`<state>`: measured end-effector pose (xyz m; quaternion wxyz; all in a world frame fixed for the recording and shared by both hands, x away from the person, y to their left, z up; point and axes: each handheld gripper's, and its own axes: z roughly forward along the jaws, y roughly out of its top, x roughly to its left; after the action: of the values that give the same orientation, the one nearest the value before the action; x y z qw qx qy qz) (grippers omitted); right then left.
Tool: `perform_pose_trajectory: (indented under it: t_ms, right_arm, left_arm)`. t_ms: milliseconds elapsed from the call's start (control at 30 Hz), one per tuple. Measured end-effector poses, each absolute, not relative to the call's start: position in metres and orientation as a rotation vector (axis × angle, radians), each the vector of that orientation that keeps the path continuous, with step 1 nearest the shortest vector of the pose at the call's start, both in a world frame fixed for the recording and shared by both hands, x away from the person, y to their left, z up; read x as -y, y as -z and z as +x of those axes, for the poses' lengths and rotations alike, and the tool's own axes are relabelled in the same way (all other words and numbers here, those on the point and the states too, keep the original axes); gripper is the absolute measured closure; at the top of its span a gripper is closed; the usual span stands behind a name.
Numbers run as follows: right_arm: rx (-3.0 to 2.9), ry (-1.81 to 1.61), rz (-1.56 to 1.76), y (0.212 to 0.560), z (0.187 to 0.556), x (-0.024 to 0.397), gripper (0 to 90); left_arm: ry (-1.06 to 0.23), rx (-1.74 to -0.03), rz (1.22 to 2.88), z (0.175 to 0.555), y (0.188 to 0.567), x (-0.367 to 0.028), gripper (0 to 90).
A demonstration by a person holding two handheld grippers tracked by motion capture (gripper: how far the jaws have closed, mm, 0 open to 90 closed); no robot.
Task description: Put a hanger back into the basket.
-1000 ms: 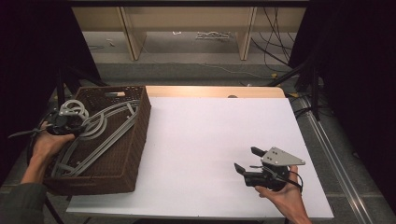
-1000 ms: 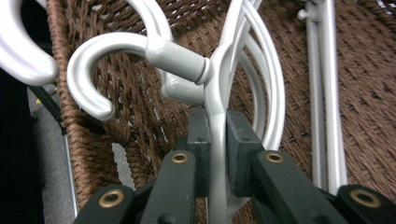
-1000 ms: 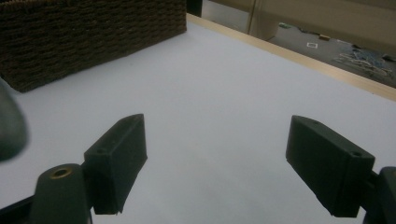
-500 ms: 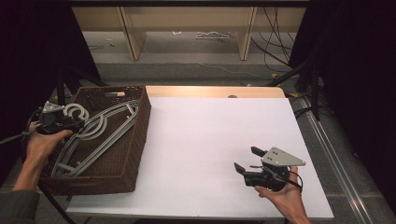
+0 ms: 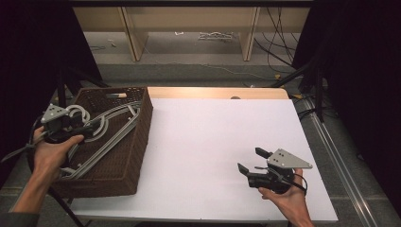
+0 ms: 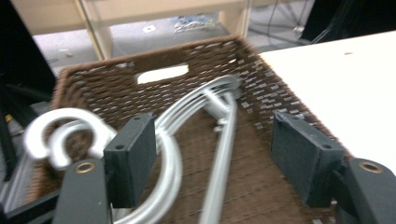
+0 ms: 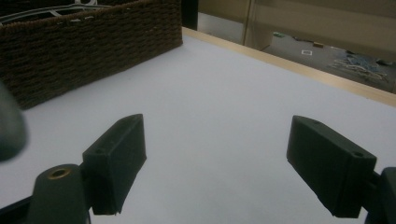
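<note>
Several grey clothes hangers [image 5: 109,128] lie in a brown wicker basket [image 5: 142,118] at the table's left end. My left gripper [image 5: 84,126] hovers over the basket's left side, beside the hanger hooks [image 5: 78,112]. Its jaws have just been opening and now stand open. In the left gripper view the hangers [image 6: 224,88] lie below the left gripper [image 6: 212,135], their hooks [image 6: 60,133] to the left, and neither pad presses on them. My right gripper [image 5: 249,160] rests low over the white table top [image 5: 213,132] near the front right, open, with nothing between its jaws [image 7: 217,135].
The basket wall [image 7: 93,42] stands off to the left in the right gripper view. A wooden strip [image 5: 217,92] edges the table's far side. Beyond it are shelf legs [image 5: 132,38] and cables [image 5: 279,38] on the floor. Dark curtains flank both sides.
My left gripper's jaws have opened and the hand has lifted slightly over the basket. The right hand and its gripper have stayed put.
</note>
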<state>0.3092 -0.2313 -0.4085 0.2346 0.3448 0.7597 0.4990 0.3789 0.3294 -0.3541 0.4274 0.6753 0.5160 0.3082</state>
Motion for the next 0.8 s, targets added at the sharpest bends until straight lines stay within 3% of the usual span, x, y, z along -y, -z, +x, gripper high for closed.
perform_pose_trajectory:
  t_ms: [367,800]
  right_arm:
    - [-2.067,-1.397,0.95,0.408,0.308,0.232,20.5]
    - [-2.057,-1.412,0.944,0.409,0.303,0.233,20.0]
  left_arm:
    - [-0.686,-1.14,1.61,0.35,0.355,-0.267,23.6]
    - [-0.635,-0.986,1.597,0.323,0.366,-0.22,20.3]
